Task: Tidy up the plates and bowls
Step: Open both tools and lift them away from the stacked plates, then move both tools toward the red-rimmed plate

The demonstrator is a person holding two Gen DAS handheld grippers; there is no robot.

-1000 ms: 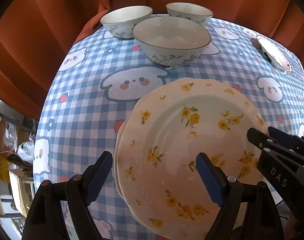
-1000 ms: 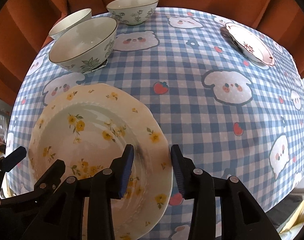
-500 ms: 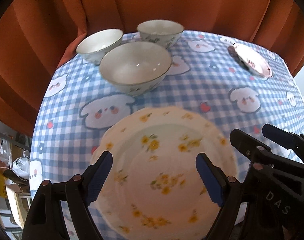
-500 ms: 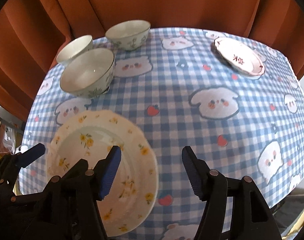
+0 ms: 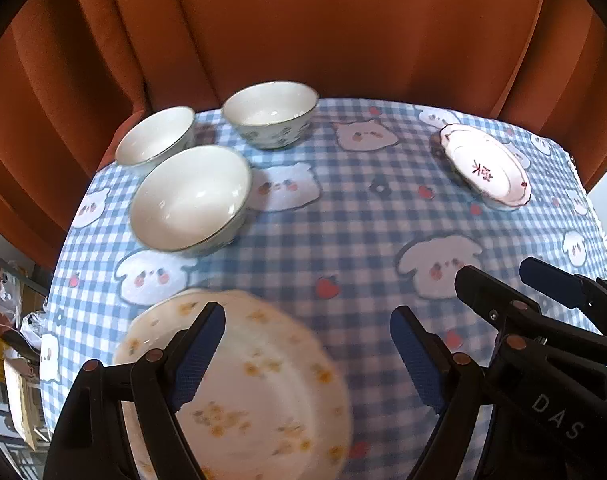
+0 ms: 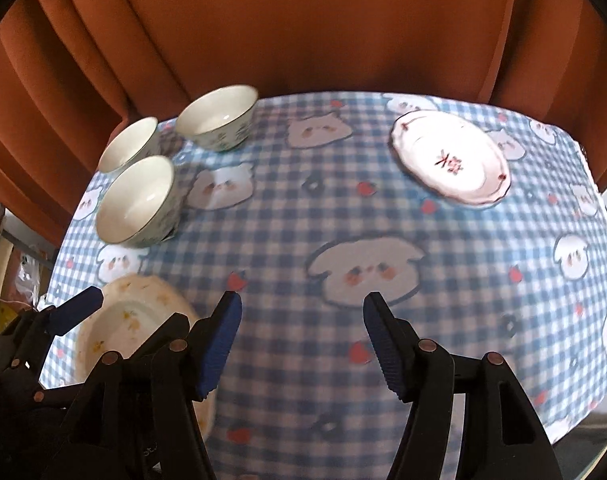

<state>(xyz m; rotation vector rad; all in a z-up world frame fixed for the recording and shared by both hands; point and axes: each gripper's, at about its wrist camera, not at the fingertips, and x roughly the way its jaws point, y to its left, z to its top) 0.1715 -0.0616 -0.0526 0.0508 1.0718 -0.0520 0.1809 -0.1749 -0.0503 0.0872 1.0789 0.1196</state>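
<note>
Notably, both claws, left claw (image 5: 307, 350) and right claw (image 6: 301, 336), stood wide and empty; the right's jaws had just opened off the yellow-flowered plate (image 5: 263, 384), which sat near the table (image 6: 443, 320) edge and risked being knocked off

Three bowls (image 5: 191, 196), floral plate (image 5: 263, 392), checked tablecloth (image 5: 343, 240)

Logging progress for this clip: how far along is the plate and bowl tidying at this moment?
Done: the cream yellow-flowered plate lies on the blue checked tablecloth; earlier frames suggest another plate beneath it. In hand: nothing; left gripper and right gripper are open and empty. Left: the white pink-rimmed plate sits alone, and three white floral bowls stand unstacked.
</note>
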